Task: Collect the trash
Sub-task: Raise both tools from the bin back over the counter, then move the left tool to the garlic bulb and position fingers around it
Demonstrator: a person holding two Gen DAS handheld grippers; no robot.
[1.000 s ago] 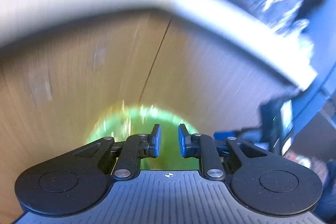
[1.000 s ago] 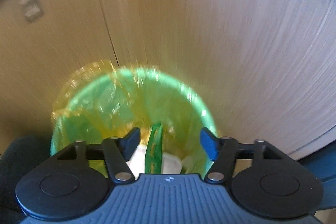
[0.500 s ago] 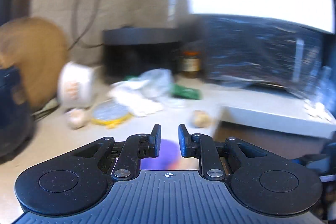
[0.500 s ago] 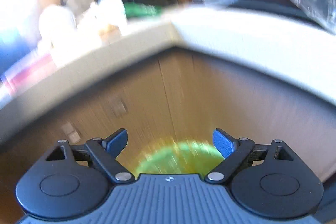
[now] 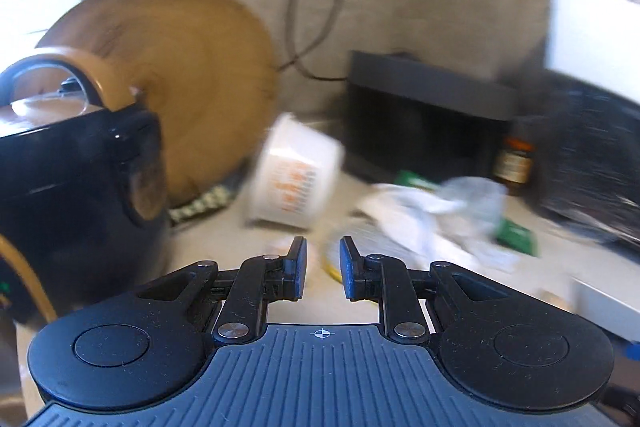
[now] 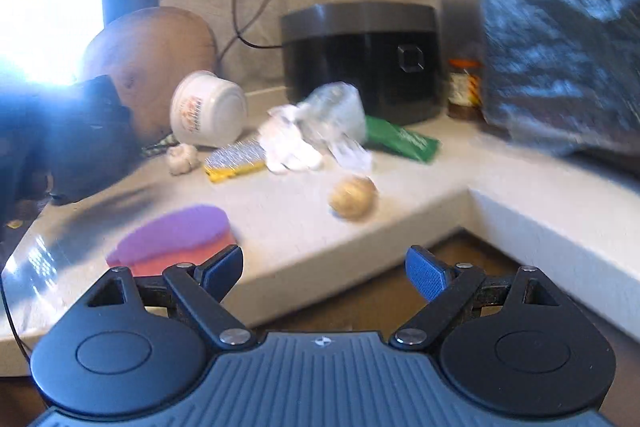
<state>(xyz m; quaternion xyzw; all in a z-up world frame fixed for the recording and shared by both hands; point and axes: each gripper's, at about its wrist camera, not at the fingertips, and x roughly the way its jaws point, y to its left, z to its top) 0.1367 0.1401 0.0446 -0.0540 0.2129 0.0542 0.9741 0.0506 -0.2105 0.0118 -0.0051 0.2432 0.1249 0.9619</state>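
Both grippers are empty. Left gripper has its jaws nearly together with a narrow gap and nothing between them, hovering over the pale counter. Right gripper stands spread wide, touching nothing, at the counter's front edge. Beyond it, mid-frame, lies the trash: crumpled white wrappers, a green packet and a tipped white cup, before a black cooker.
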